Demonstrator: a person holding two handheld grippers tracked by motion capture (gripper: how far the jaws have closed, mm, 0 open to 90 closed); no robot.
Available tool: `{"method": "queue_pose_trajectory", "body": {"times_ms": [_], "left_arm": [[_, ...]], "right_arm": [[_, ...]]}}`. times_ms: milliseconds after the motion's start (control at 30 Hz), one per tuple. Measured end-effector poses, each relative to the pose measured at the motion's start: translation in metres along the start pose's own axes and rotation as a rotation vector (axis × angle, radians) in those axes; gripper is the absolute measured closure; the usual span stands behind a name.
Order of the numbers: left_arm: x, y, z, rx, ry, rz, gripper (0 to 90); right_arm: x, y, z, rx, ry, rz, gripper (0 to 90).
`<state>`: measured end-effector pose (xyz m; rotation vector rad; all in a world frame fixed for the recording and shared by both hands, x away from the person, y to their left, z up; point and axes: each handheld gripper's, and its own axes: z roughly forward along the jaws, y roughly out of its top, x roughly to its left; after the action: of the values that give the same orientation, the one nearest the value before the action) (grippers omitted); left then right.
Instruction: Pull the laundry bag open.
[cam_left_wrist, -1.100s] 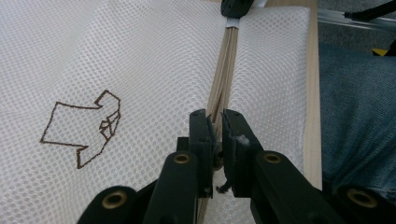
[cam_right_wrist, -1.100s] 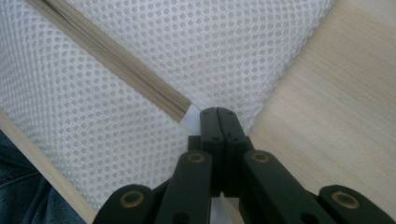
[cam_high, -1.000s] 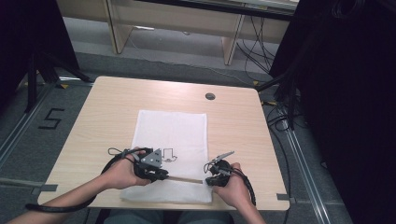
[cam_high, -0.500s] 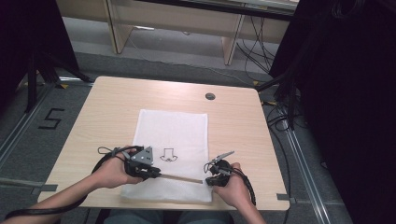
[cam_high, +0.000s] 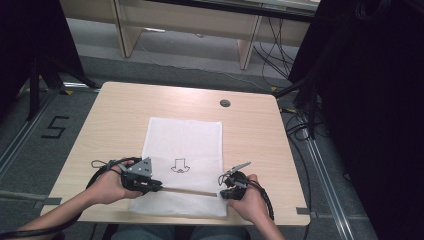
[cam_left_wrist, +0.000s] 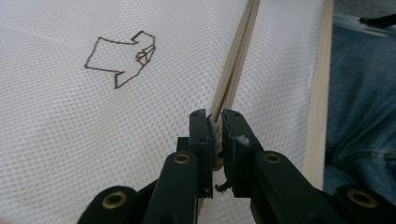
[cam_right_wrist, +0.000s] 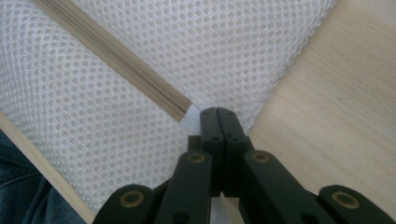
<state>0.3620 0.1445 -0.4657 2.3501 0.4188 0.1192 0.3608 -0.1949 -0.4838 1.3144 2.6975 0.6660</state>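
A white mesh bag lies flat on the table, with a small black arrow drawing on it. A beige zipper runs across its near end. My left gripper sits at the zipper's left part. Its jaws are nearly closed, with the beige zipper pull pinched between them. My right gripper is at the zipper's right end, shut on the white fabric tab where the zipper stops at the bag's corner.
The light wooden table has a round cable hole at the back right. Its near edge runs close behind the zipper, with the person's jeans below it. Cables and dark stands line the floor on the right.
My left gripper has slid left along the zipper line, away from the right gripper. The right gripper has stayed in place at the bag's corner.
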Motion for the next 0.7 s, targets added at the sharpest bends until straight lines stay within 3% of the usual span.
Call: {"method": "queue_pose_trajectory", "body": {"times_ms": [167,200,433,500,567,600,633,700], "left_arm": [[0.005,-0.013,-0.011,0.007,0.026,-0.016,82.8],[0.006,-0.017,-0.013,0.004,0.027,-0.029,82.8],[0.014,-0.045,-0.031,0.025,0.073,-0.086,82.8],[0.018,-0.054,-0.04,0.075,0.104,-0.055,82.8],[0.02,-0.063,-0.045,0.057,0.114,-0.097,82.8],[0.019,-0.067,-0.045,0.016,0.105,-0.141,82.8],[0.019,-0.07,-0.046,0.005,0.091,-0.155,82.8],[0.017,-0.071,-0.045,0.026,0.104,-0.132,82.8]], "right_arm": [[0.0,0.0,0.0,0.0,-0.001,0.0,90.0],[0.001,0.0,-0.001,0.009,0.001,0.016,90.0],[0.0,0.0,0.0,0.0,0.0,0.001,90.0],[0.0,0.0,0.0,0.001,-0.003,0.002,90.0],[0.002,0.0,-0.001,0.016,-0.006,0.025,90.0],[0.001,0.0,0.0,0.012,-0.007,0.019,90.0],[0.001,0.0,0.0,0.012,-0.005,0.019,90.0],[0.001,0.0,0.0,0.013,-0.007,0.02,90.0]]}}
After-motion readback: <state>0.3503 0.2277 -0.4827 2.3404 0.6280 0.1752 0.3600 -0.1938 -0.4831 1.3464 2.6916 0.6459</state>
